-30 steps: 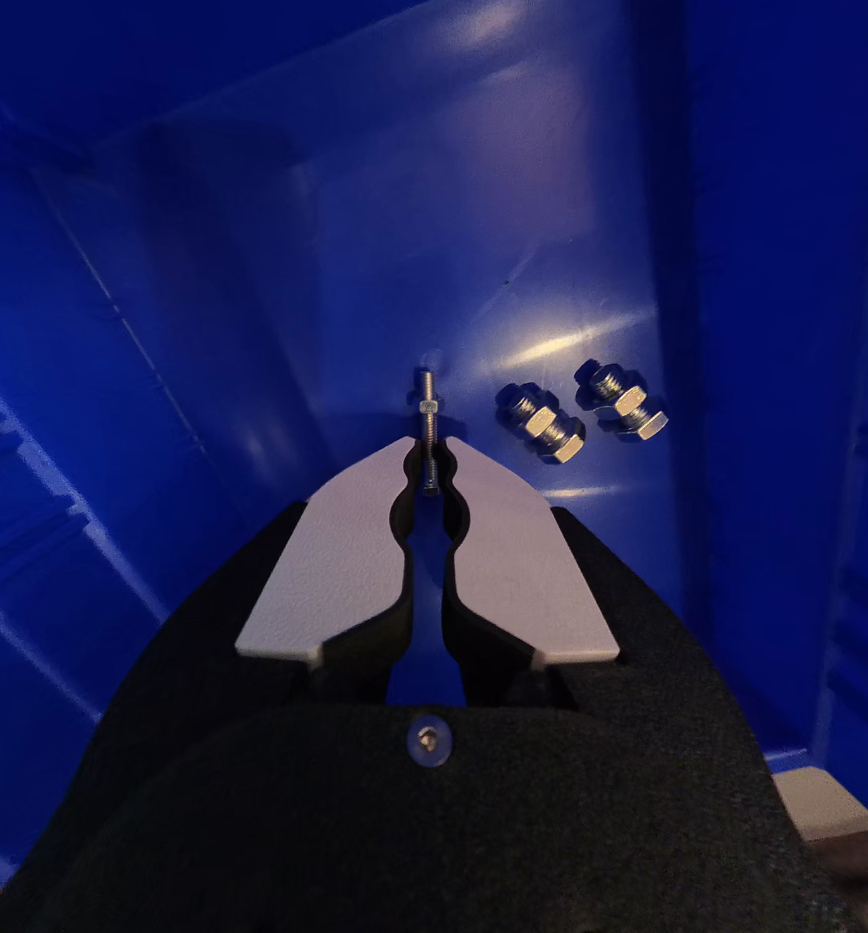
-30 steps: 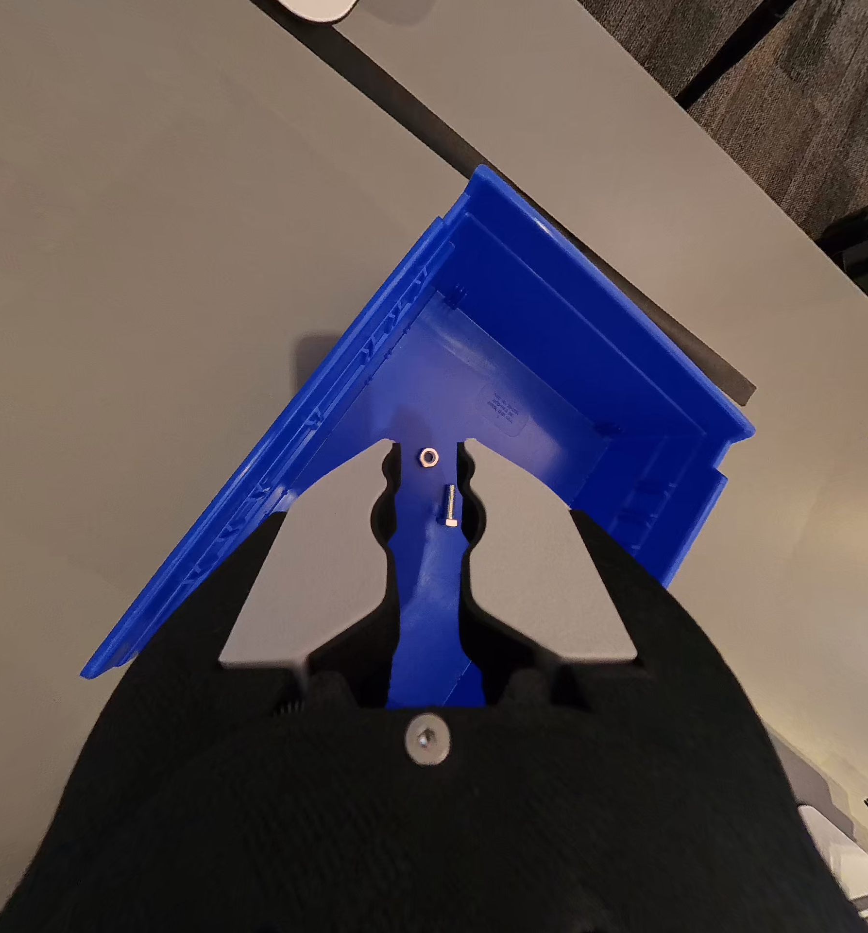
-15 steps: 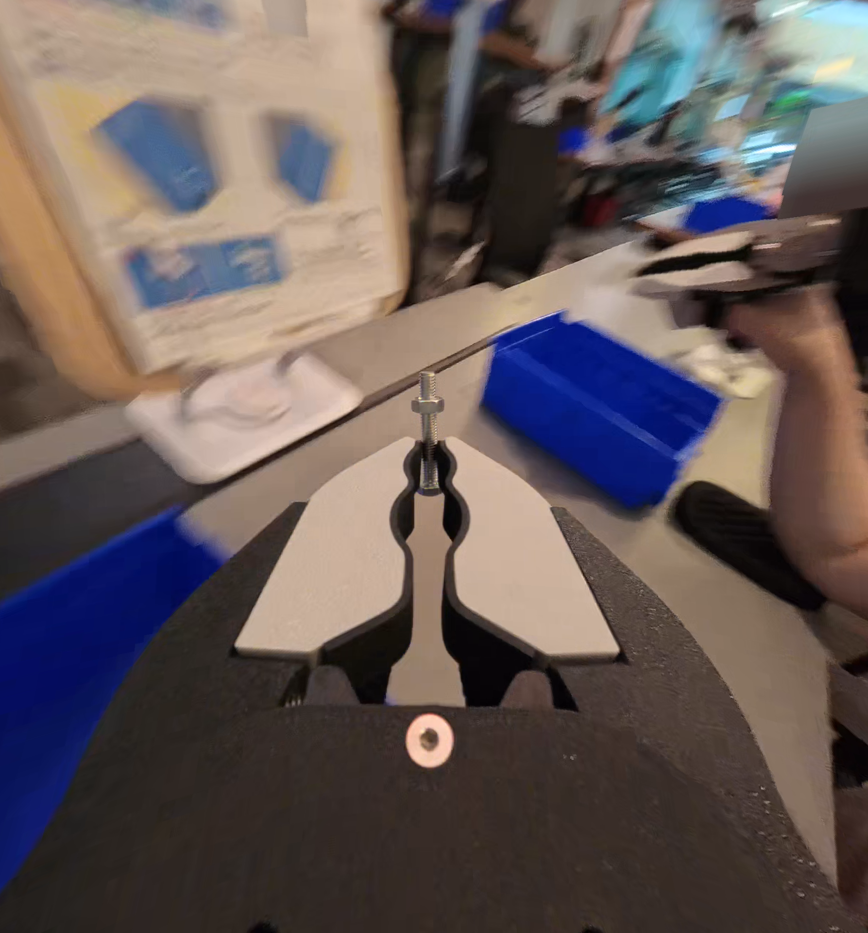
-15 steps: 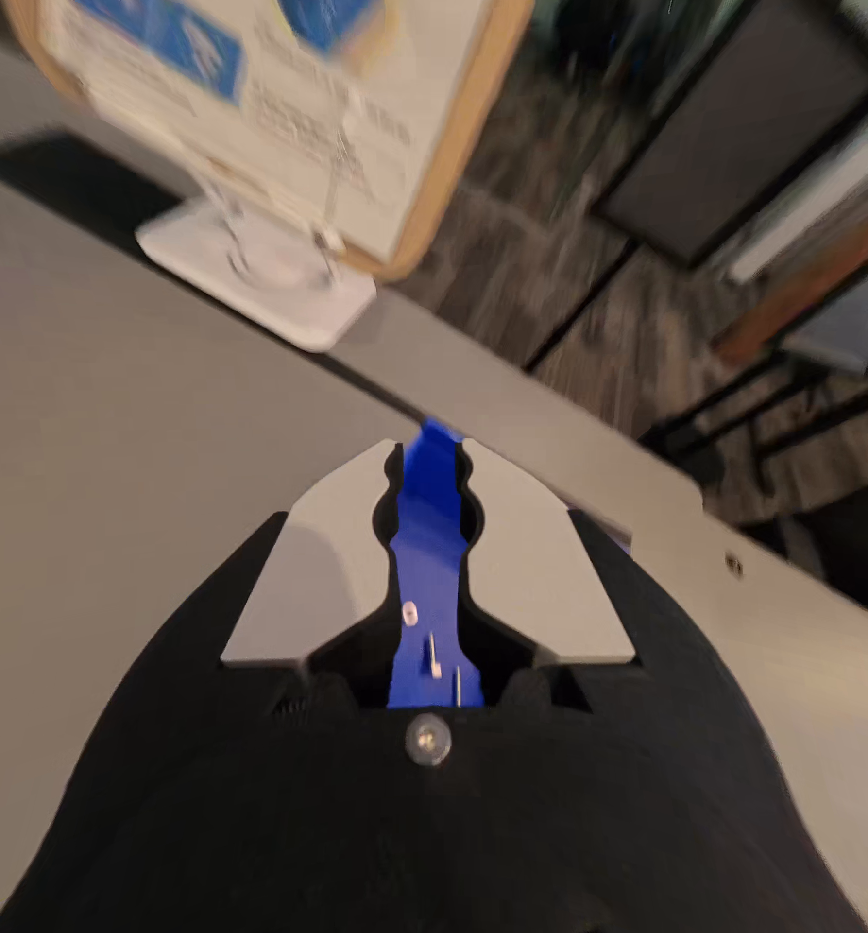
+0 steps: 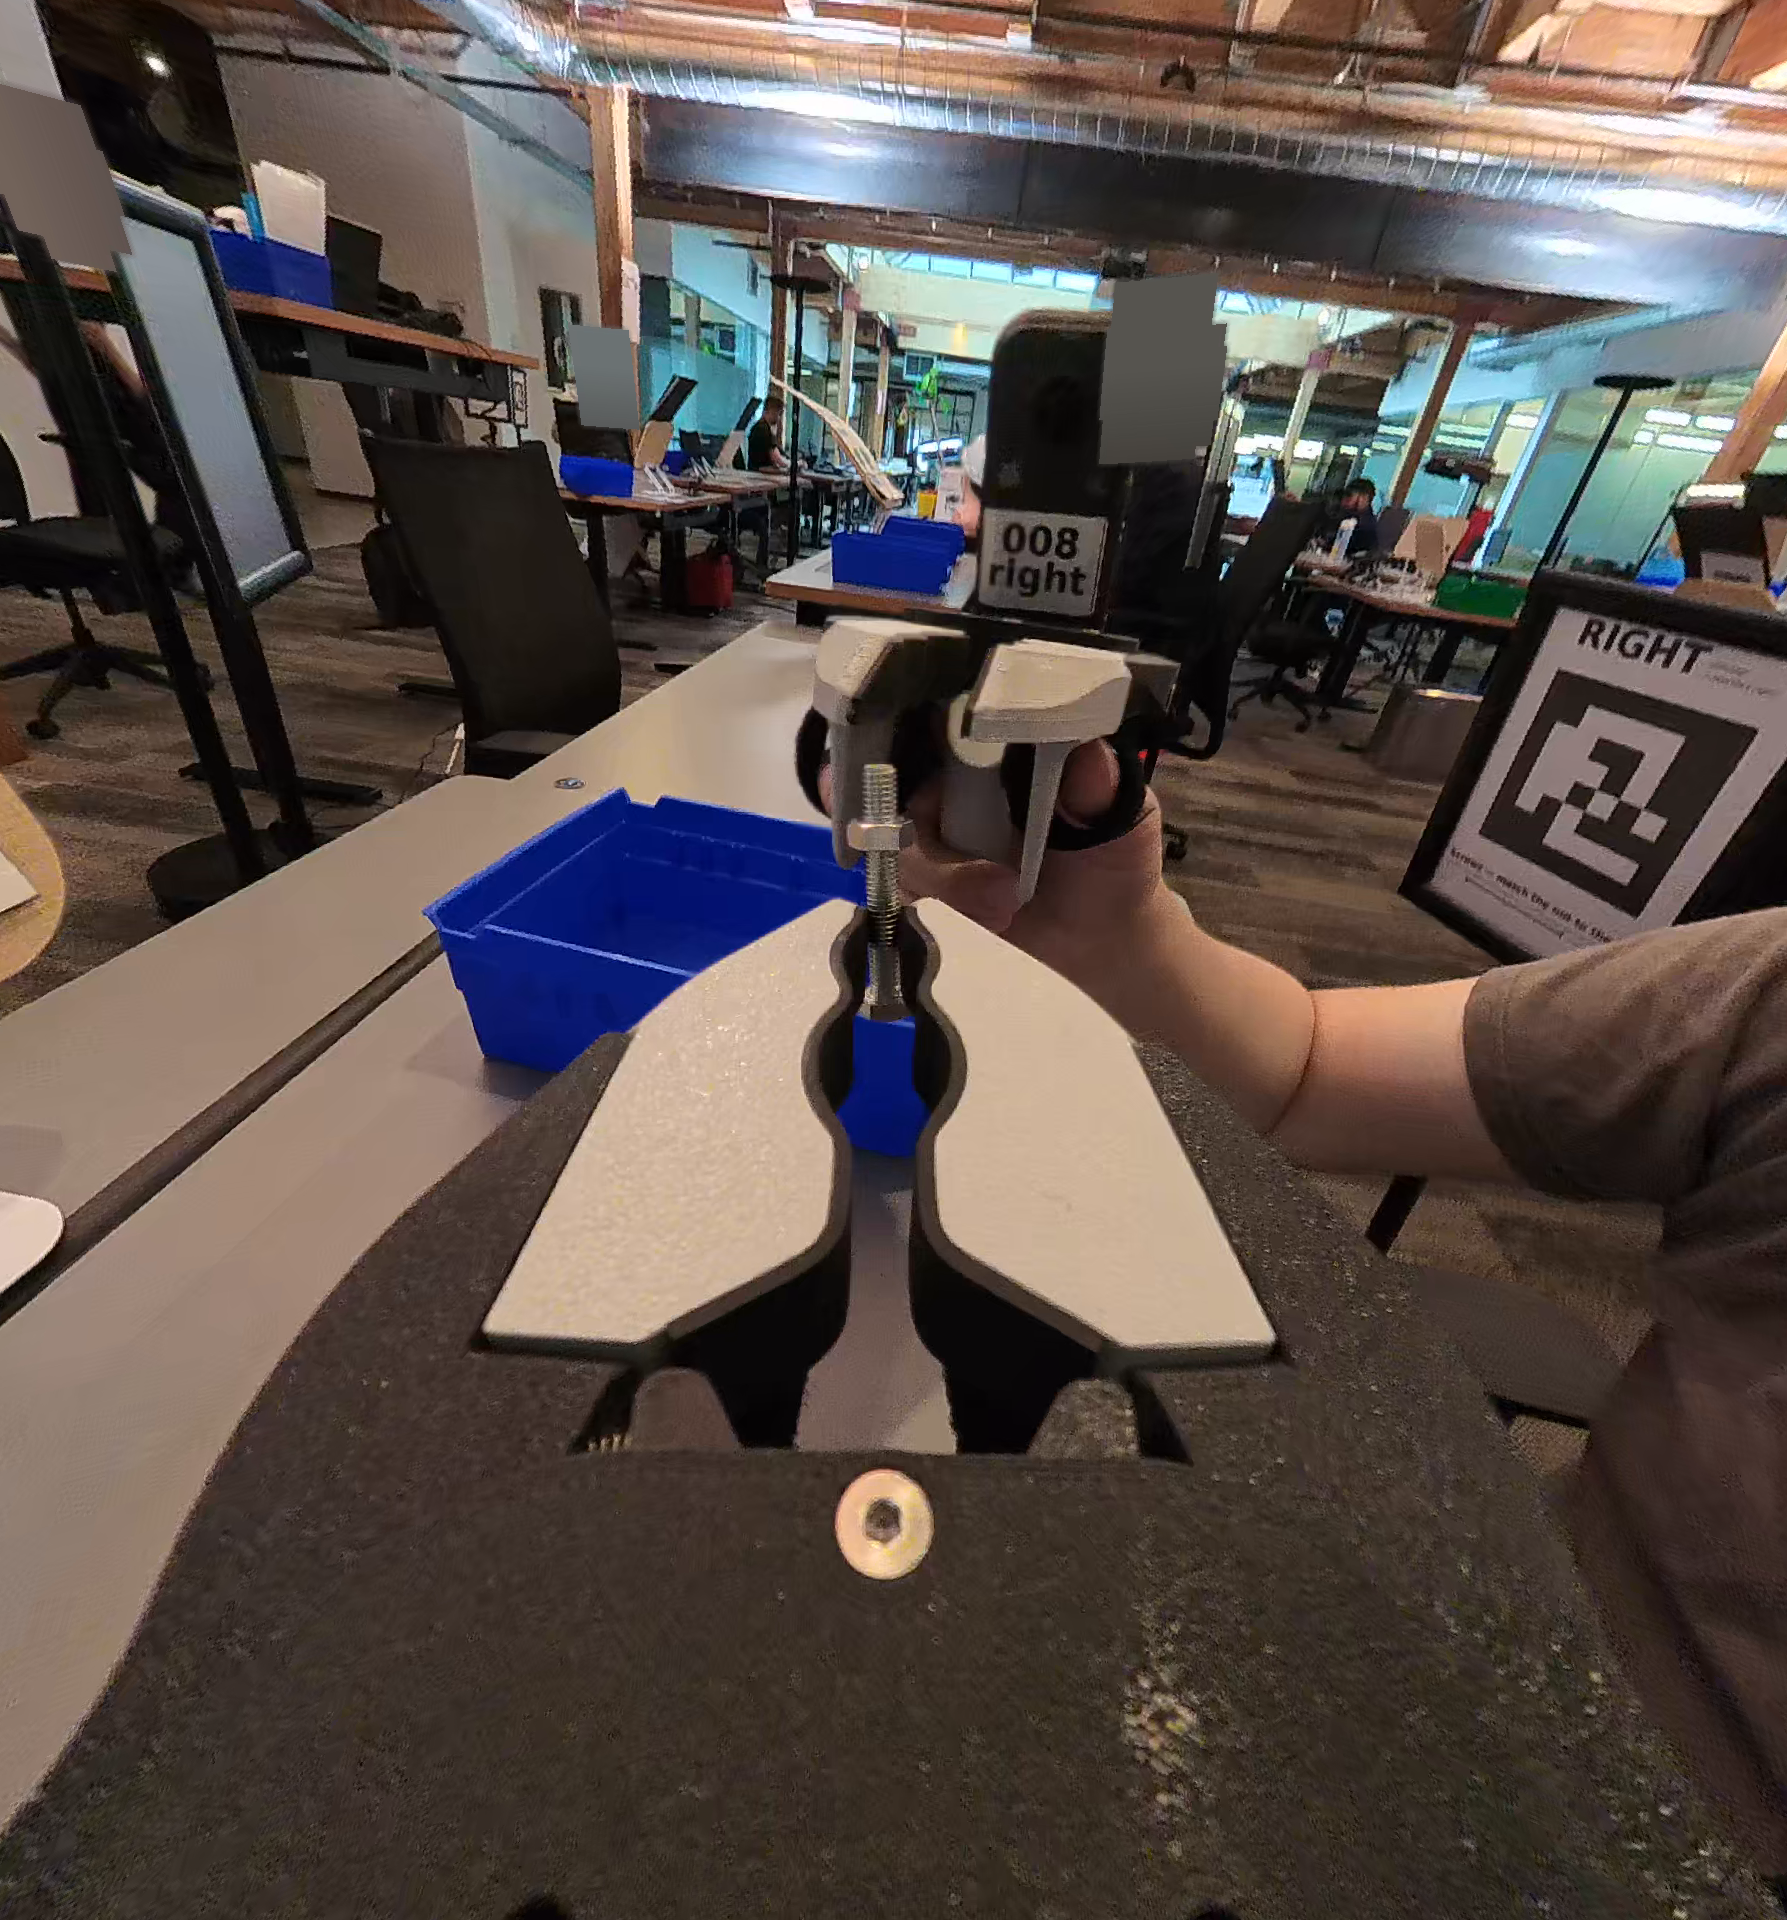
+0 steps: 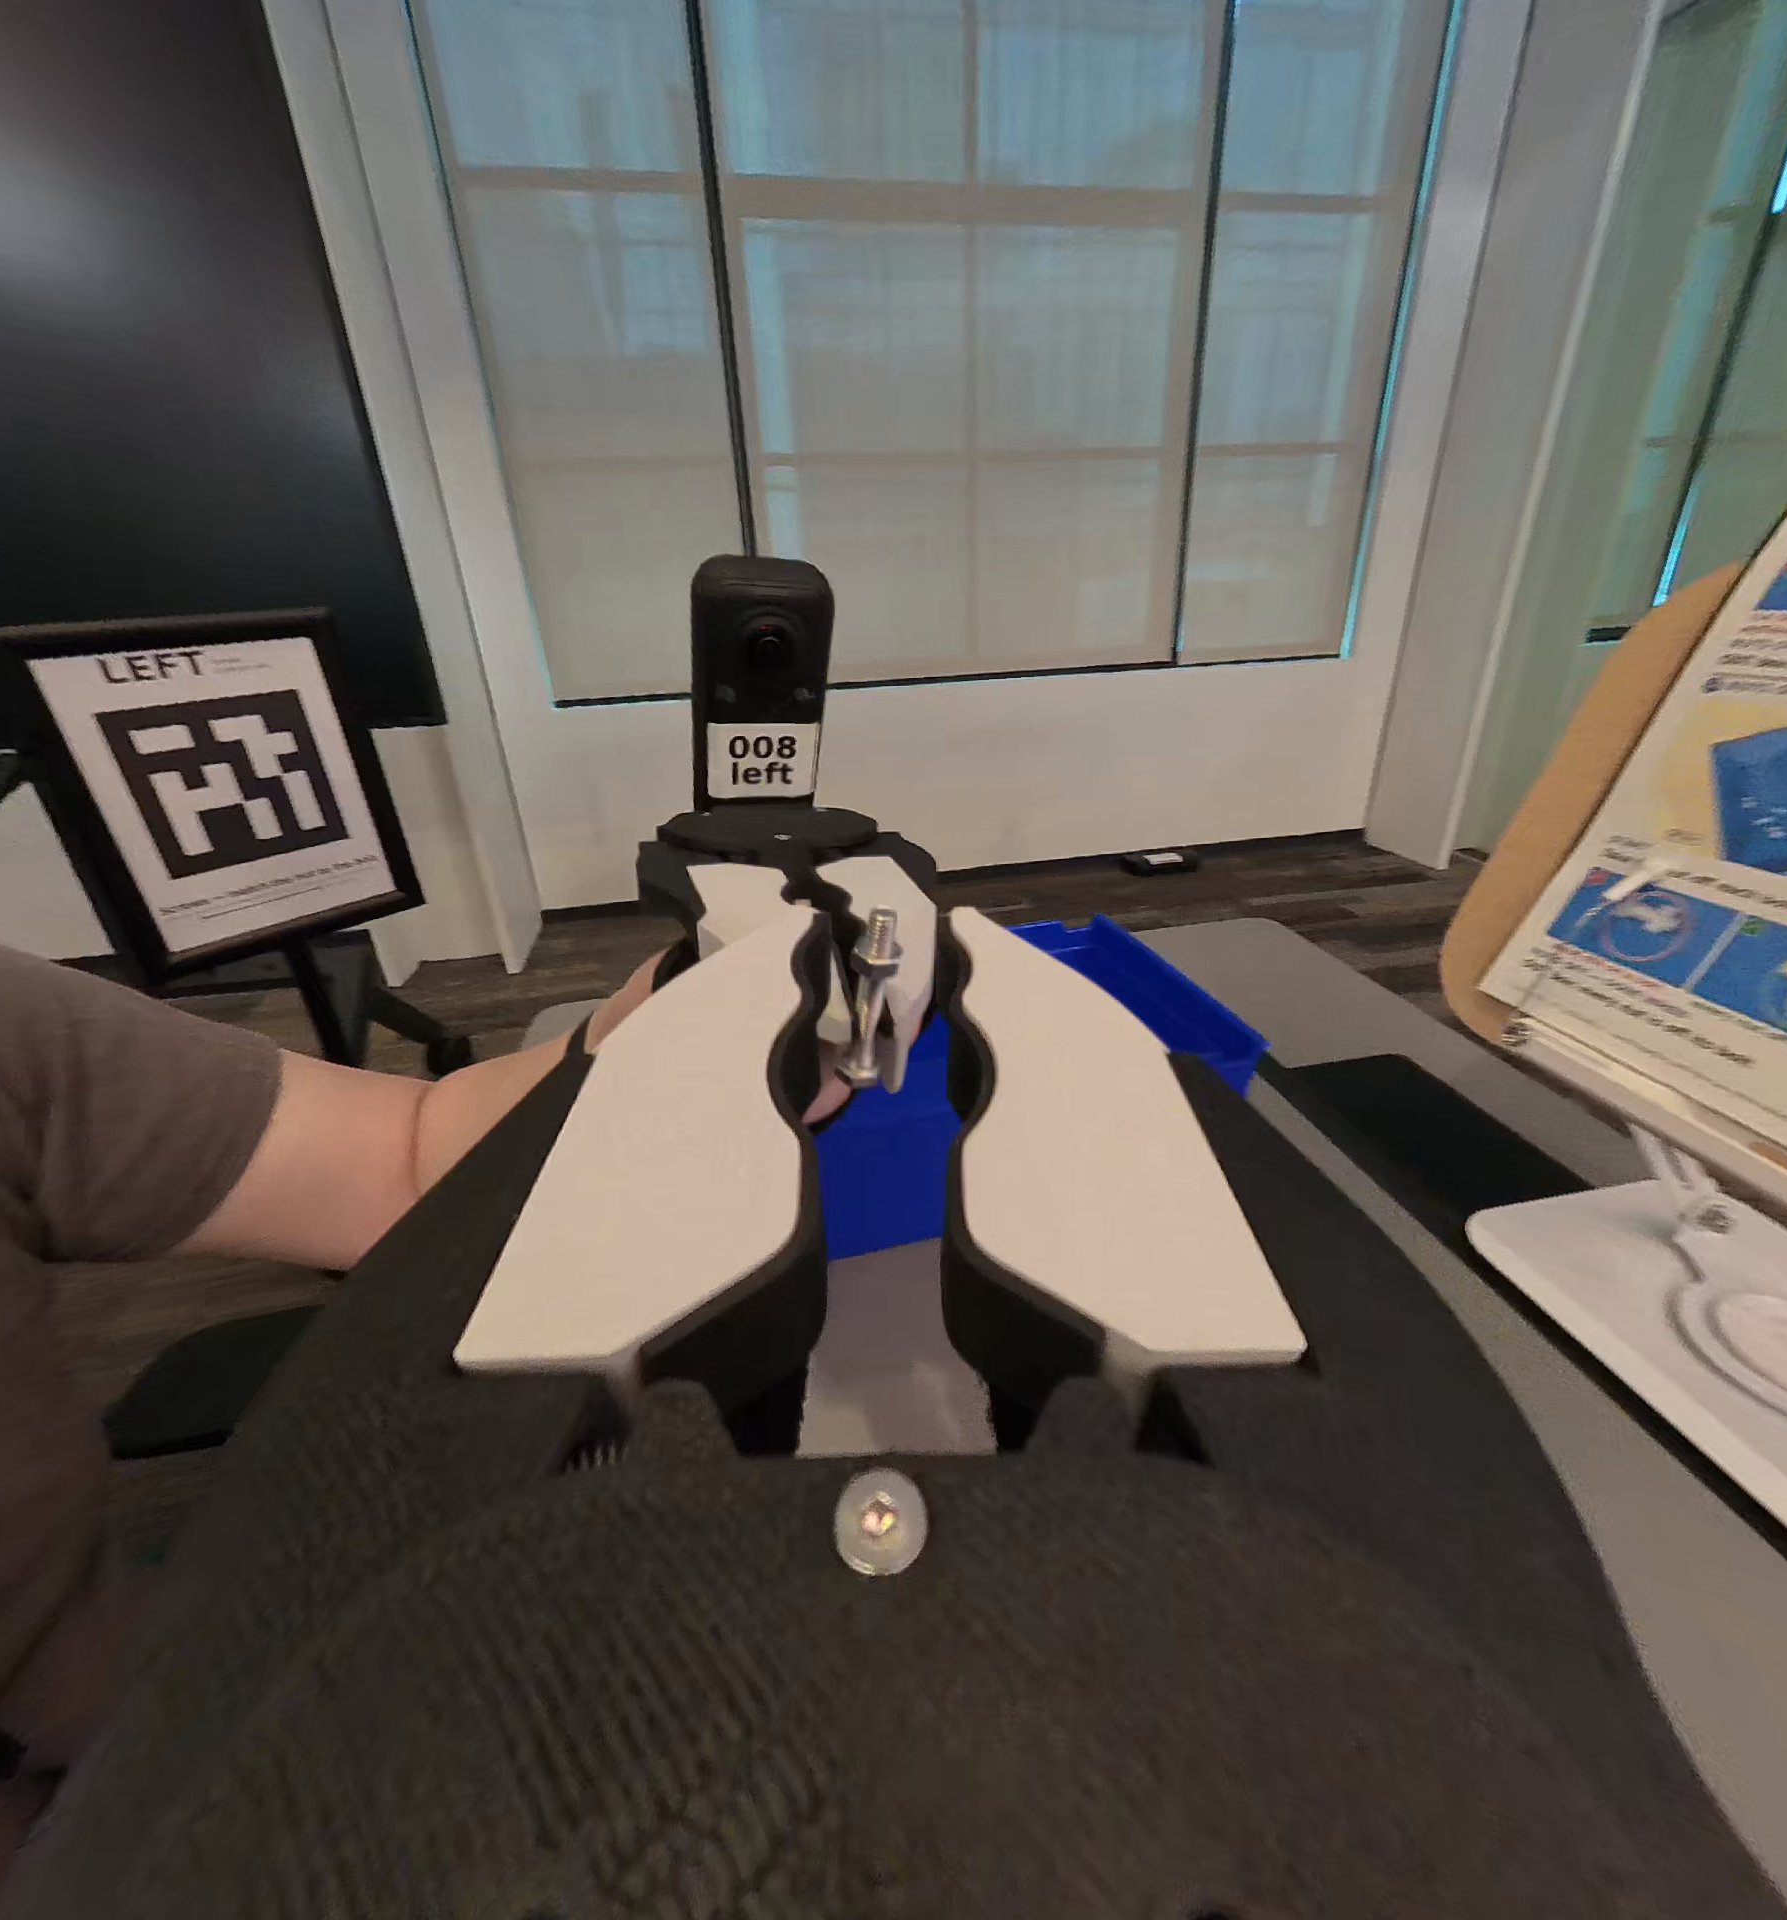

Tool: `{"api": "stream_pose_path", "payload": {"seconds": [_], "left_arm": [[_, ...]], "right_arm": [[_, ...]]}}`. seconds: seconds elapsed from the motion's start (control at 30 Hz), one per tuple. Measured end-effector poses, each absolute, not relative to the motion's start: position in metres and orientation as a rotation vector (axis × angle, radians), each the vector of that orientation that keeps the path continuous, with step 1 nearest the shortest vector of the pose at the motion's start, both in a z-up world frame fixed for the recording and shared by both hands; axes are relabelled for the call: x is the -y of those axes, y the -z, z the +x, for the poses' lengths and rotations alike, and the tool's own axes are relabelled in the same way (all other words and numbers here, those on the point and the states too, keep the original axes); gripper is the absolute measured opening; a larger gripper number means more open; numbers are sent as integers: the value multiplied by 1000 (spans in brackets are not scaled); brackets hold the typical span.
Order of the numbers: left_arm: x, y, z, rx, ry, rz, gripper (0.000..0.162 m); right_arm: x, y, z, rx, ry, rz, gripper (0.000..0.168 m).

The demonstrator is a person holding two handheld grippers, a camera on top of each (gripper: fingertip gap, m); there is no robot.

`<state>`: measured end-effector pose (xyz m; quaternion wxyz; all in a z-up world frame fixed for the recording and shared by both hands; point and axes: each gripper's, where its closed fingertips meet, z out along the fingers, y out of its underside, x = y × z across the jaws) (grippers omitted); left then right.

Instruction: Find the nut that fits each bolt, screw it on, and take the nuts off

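The left claw [image 5: 884, 961] was clamped tight on the head end of a thin silver threaded bolt [image 5: 881, 883], so that the shank stood up clear of the fingertips, free to be worked on. A small silver hex nut [image 5: 878, 832] sat partway down the thread, with bare thread showing above and below it. I judged that was why the bolt was gripped so low: the nut could turn without fouling the grey fingers [image 5: 723, 1122].

The right claw [image 6: 878, 997] faced it from just beyond, held in a person's bare hand [image 5: 1065, 883], its two pale fingers spread apart with nothing between them. From where it hung, level with the nut, it seemed lined up to close on the hex flats and spin the nut.

Both tools were raised above the grey surface [image 5: 193, 997], over a blue open plastic bin [image 5: 598, 935]. That seemed sensible to me, since a dropped nut would probably land in the bin.
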<state>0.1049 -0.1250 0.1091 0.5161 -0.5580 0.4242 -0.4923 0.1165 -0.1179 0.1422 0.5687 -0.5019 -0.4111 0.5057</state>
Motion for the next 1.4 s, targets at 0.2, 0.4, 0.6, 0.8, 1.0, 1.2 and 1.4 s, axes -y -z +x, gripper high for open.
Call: {"api": "stream_pose_path", "payload": {"seconds": [0.2, 0.4, 0.6, 0.8, 1.0, 1.2, 1.4], "left_arm": [[131, -106, 112, -1043, 1194, -1334, 5], [132, -105, 111, -1049, 1205, -1346, 5], [135, -103, 113, -1080, 1191, -1348, 5], [127, -109, 105, -1009, 1211, -1330, 27], [138, -93, 118, -1130, 1194, -1383, 40], [159, -86, 129, -1259, 1219, -1326, 23], [160, -88, 127, -1269, 1197, -1310, 20]], "right_arm": [[118, -134, 108, 963, -1276, -1201, 15], [122, -129, 103, 1006, -1279, -1200, 7], [127, -128, 100, 1030, -1313, -1199, 6], [124, -133, 107, 986, -1374, -1198, 6], [135, -135, 105, 1049, -1424, -1133, 6], [151, -137, 104, 1142, -1429, -1039, 6], [155, -137, 106, 1171, -1413, -1011, 6]]}}
